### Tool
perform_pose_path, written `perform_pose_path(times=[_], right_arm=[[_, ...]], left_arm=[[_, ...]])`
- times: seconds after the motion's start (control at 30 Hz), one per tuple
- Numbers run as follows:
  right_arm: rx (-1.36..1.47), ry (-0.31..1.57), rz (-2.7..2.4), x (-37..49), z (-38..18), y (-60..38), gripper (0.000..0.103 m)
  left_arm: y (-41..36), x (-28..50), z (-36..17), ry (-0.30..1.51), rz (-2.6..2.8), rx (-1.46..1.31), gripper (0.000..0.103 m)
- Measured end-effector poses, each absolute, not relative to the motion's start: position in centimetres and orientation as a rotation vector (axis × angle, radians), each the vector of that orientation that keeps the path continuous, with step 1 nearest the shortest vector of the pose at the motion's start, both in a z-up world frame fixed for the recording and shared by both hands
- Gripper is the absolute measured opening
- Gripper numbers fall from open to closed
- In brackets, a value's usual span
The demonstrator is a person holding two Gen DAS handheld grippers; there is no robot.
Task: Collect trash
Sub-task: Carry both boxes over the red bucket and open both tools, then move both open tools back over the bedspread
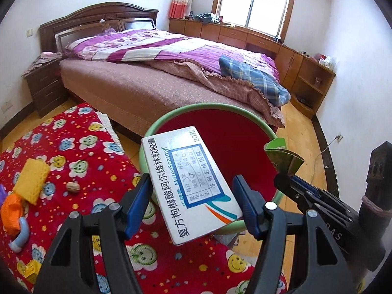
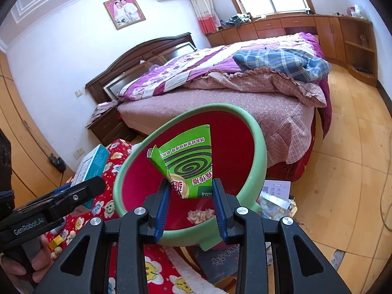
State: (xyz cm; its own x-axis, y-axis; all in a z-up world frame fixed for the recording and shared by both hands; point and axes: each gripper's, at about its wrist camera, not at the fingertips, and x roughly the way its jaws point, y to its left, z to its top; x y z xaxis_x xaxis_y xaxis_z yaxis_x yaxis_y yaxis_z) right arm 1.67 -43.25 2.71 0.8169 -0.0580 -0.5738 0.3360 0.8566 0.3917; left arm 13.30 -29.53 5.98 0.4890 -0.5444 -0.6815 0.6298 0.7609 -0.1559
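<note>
My left gripper [image 1: 191, 203] is shut on a white medicine box [image 1: 191, 183] with blue print and holds it over the near rim of a green bin with a red inside [image 1: 220, 134]. My right gripper [image 2: 191, 208] is shut on a torn green mosquito-coil carton [image 2: 191, 161] and holds it above the same bin [image 2: 257, 147]. The right gripper [image 1: 289, 183] with its carton [image 1: 284, 156] shows at the right in the left wrist view. The left gripper [image 2: 80, 191] with the box [image 2: 90, 166] shows at the left in the right wrist view. A crumpled pale scrap [image 2: 201, 215] lies inside the bin.
A red smiley-flower cloth [image 1: 80, 161] covers a surface at left, with a yellow sponge [image 1: 31, 181], an orange item [image 1: 11, 213], a walnut [image 1: 73, 187] and a small yellow box [image 1: 30, 269]. A bed [image 1: 152, 83] stands behind the bin. Papers and wrappers [image 2: 276, 196] lie on the wooden floor.
</note>
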Motion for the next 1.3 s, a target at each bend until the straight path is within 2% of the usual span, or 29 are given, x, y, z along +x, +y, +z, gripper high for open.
perform_pose_path(times=[0.5,0.67,1.13,1.2,1.3], right_arm=[[0.545,0.612,-0.203,2.5,1.1,-44.6,0.036],[0.558,0.618,-0.193,2.6,1.0,-44.6,0.040],[0.539,0.596,-0.170,1.3,2.8,-42.8,0.042],[0.532,0.591,-0.165,1.1,3.2,-42.4,0.046],[0.523,0.583,-0.155,0.7,3.9,-41.5,0.047]], left_arm=[[-29.9,14.9,4.5,0.833,-0.724,0.058,0.069],[-29.3,14.9,4.8,0.830,-0.715,0.040,0.069],[-26.2,13.2,6.6,0.807,-0.680,0.017,0.069],[-25.5,12.8,7.0,0.797,-0.671,0.017,0.069],[-24.5,12.2,7.6,0.778,-0.655,0.018,0.069]])
